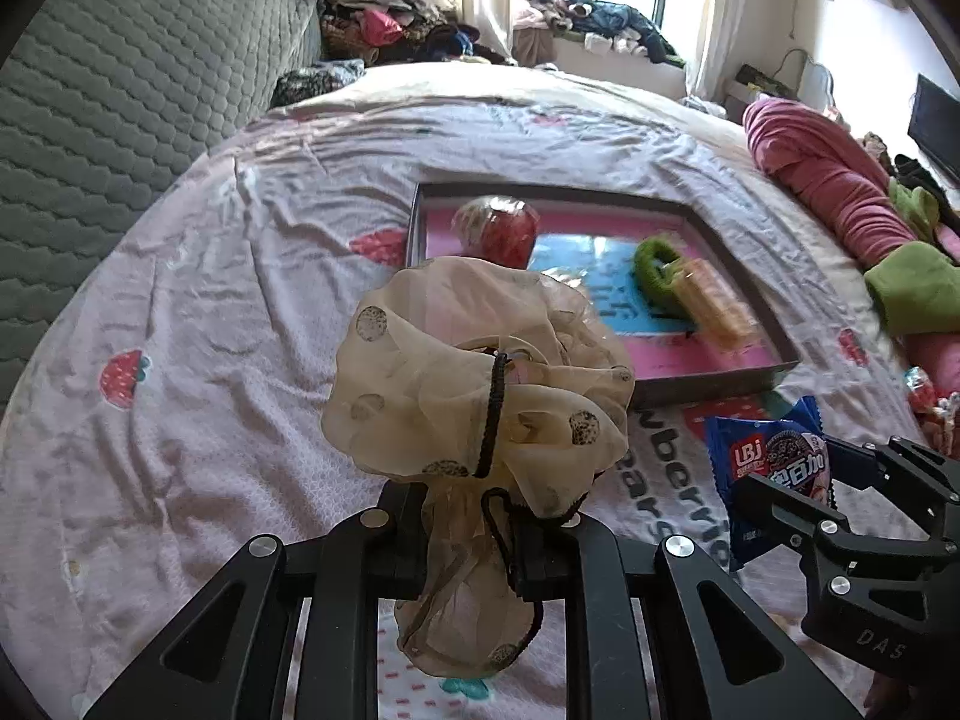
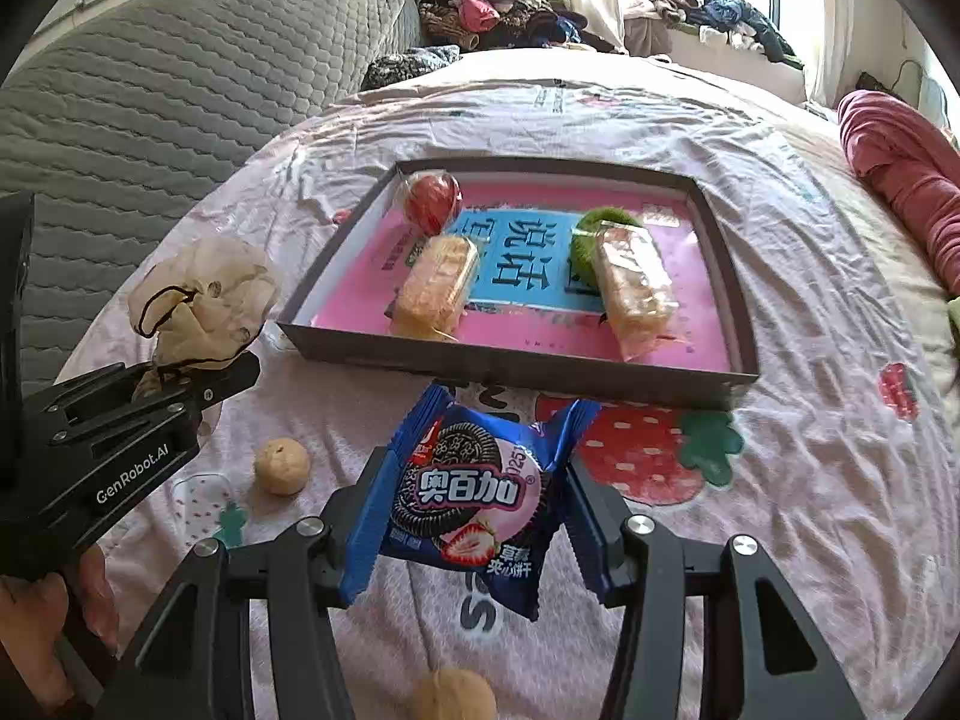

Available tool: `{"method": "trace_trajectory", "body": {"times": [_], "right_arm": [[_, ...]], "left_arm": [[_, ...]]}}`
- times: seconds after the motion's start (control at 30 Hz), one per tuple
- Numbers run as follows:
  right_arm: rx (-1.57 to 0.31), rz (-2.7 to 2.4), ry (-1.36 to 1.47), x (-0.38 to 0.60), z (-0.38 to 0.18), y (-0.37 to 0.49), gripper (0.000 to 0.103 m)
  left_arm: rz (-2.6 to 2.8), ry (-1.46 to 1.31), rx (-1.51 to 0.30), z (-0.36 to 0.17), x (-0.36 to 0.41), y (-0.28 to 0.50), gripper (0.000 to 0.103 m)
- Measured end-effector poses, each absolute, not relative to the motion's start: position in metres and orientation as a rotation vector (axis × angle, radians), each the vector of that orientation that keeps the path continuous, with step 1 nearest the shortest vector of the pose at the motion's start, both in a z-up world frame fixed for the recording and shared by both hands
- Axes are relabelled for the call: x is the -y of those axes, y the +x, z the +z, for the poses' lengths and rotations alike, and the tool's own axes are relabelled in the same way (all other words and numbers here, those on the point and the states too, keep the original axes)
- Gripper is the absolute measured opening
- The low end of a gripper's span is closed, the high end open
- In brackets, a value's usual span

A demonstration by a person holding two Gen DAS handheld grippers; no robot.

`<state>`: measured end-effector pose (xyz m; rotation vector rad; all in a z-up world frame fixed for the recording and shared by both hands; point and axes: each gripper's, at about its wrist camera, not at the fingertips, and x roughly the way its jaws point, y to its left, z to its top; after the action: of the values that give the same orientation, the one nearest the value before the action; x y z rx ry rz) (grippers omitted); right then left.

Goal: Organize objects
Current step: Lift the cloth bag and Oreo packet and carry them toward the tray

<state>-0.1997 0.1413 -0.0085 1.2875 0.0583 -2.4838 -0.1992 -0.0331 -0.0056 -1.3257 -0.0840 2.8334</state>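
Note:
My left gripper (image 1: 471, 519) is shut on a beige dotted chiffon scrunchie (image 1: 474, 384) with a black hair tie looped round it, held above the bedsheet left of the tray. The scrunchie also shows in the right wrist view (image 2: 201, 300), above the left gripper (image 2: 198, 381). My right gripper (image 2: 465, 504) is shut on a blue cookie packet (image 2: 468, 492), held in front of the tray; the packet also shows in the left wrist view (image 1: 765, 468). The grey tray (image 2: 510, 363) with a pink floor holds a wrapped red ball (image 2: 432, 198), two wrapped cakes (image 2: 435, 291) (image 2: 636, 285) and a green scrunchie (image 2: 591, 234).
Two round buns lie on the sheet: one (image 2: 282, 467) left of the right gripper, one (image 2: 453, 697) below it. A grey quilted headboard (image 1: 120, 90) stands left. Rolled pink bedding (image 1: 822, 180) and green cloth (image 1: 912, 285) lie right. Clothes pile up by the window (image 2: 708, 6).

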Motion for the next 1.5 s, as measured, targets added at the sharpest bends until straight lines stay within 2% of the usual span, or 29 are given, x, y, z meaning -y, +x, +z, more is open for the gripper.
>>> {"method": "trace_trajectory", "body": {"times": [0.63,1.5], "right_arm": [[-0.064,-2.563,1.144,-0.162,0.069,-0.128,0.054],[-0.093,-2.630,1.016,-0.187,0.118,-0.133,0.054]], "left_arm": [[2.906,-1.175,0.046,0.074,0.010,-0.129,0.019],[2.914,-1.092,0.014,0.107,-0.025,-0.138,0.019]]}}
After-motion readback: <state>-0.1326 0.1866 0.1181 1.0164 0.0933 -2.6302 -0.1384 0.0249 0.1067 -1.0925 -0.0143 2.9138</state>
